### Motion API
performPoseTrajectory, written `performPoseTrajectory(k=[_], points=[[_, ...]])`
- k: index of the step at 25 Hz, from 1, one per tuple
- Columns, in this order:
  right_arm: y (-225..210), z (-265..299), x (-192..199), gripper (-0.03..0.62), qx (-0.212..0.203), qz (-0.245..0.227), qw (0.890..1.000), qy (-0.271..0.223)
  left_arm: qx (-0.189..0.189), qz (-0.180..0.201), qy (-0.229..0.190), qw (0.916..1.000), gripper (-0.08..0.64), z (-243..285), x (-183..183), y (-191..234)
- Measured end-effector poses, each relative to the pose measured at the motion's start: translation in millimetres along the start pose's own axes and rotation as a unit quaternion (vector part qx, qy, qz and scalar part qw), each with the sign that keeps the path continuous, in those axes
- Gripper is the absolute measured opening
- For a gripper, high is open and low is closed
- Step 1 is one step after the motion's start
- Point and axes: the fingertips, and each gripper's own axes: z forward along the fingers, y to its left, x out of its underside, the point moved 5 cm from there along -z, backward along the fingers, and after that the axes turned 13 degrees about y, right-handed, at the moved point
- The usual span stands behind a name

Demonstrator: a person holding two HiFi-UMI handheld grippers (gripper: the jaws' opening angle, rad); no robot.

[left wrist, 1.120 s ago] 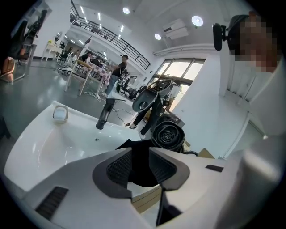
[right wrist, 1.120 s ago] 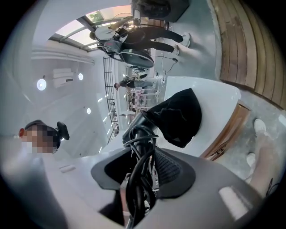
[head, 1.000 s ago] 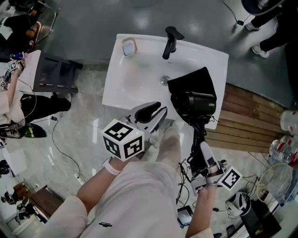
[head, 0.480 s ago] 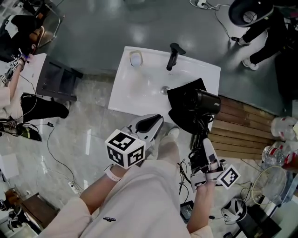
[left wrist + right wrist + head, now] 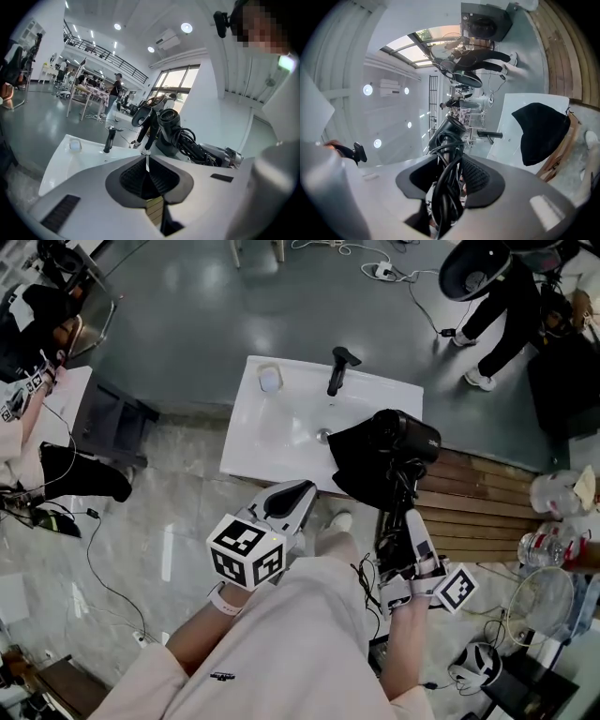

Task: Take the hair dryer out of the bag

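Note:
The black hair dryer (image 5: 405,435) hangs in the air over the sink's right front corner, its cord wound round the handle. My right gripper (image 5: 398,529) is shut on that handle and cord, seen close in the right gripper view as the hair dryer (image 5: 450,131) between the jaws of my right gripper (image 5: 450,173). The black bag (image 5: 361,465) lies slack on the white sink (image 5: 281,432), apart from the dryer; the bag (image 5: 541,131) looks empty. My left gripper (image 5: 292,501) hovers before the sink, jaws closing with nothing between them, tips together (image 5: 147,161).
A black faucet (image 5: 339,367) and a small cup (image 5: 270,379) stand at the sink's back. Wooden decking (image 5: 487,512) lies to the right, with bottles (image 5: 553,545) and cables on the floor. A person (image 5: 487,296) stands beyond the sink.
Both grippers have risen. The right one has lifted the hair dryer up, clear of the bag. The left gripper's jaws, wide apart before, have come together.

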Motion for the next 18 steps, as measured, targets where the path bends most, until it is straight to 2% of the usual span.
performPoseTrajectory(k=[5,12,18], points=[[8,-10,5,0.176,-0.013,-0.003,1.0,-0.018,-0.013,0.013,-0.015,0.9997,0.021,-20,3,-1],[11,-25,11,0.176,-0.017,-0.007,0.999,-0.04,-0.013,0.02,-0.018,0.9995,0.018,-34,11,-5],[6,-33,15,0.176,-0.014,-0.006,0.999,-0.048,0.011,0.036,-0.014,0.9992,0.008,-35,16,-15]])
